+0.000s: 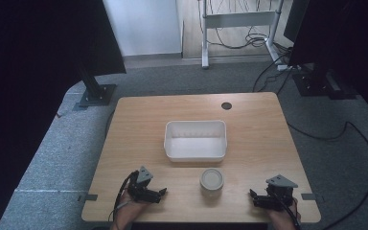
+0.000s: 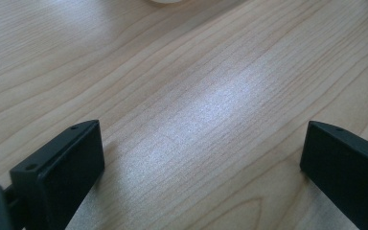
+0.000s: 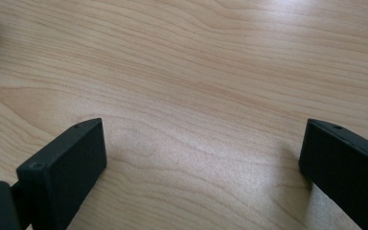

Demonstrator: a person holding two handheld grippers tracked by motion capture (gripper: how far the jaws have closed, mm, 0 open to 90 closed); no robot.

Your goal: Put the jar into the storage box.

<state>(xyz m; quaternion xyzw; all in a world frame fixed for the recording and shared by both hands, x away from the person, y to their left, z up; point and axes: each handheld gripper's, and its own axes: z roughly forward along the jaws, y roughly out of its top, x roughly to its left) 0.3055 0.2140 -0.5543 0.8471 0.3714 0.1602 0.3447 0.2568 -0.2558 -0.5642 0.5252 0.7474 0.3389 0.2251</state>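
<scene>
A small round jar point(image 1: 212, 184) with a pale lid stands on the wooden table point(image 1: 249, 120), just in front of the white tub point(image 1: 195, 140). The left gripper point(image 1: 161, 192) and right gripper point(image 1: 253, 194) sit on either side of it, their jaws wide apart.

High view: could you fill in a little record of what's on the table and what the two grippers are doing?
table: light wood, round hole near far edge
tray: white, rectangular, empty, mid-table
jar: small round lidded container, upright, just in front of the tray, apart from it
left gripper: open, near front edge, holding nothing
right gripper: open, near front edge, holding nothing
jar position: between the two grippers, touched by neither
</scene>
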